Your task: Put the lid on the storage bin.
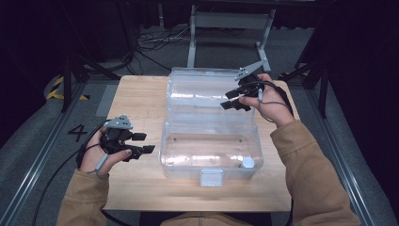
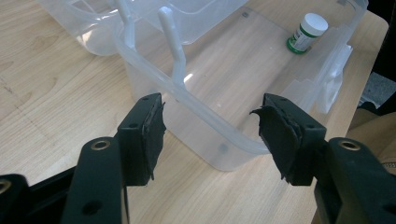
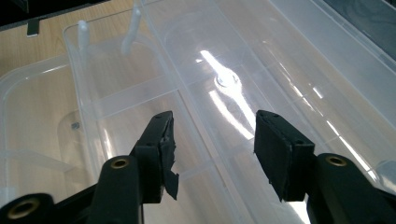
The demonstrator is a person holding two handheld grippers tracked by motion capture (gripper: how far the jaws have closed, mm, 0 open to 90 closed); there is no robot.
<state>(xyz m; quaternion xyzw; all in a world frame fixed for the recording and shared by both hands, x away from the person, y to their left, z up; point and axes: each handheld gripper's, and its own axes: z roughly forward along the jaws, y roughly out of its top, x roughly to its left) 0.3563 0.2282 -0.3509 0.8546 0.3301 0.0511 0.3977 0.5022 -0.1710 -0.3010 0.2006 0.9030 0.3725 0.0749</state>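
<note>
A clear plastic box (image 1: 188, 167) stands open in the middle of the wooden table, its lid (image 1: 202, 89) laid flat behind it. A small white-capped bottle (image 1: 247, 163) with a green label lies inside at the front right corner, also seen as the bottle (image 2: 306, 32) in the left gripper view. My left gripper (image 1: 145, 143) rests open just left of the box, jaws pointing at its side wall (image 2: 205, 112). My right gripper (image 1: 227, 100) hovers open over the right part of the lid (image 3: 243, 84), with nothing between its jaws.
A white latch (image 1: 211, 178) hangs on the box's front wall. Bare wooden tabletop (image 1: 136, 101) lies left of the box. Two thin plastic hinge posts (image 2: 173, 42) stand up between box and lid. Cables and a metal stand sit on the floor beyond the table.
</note>
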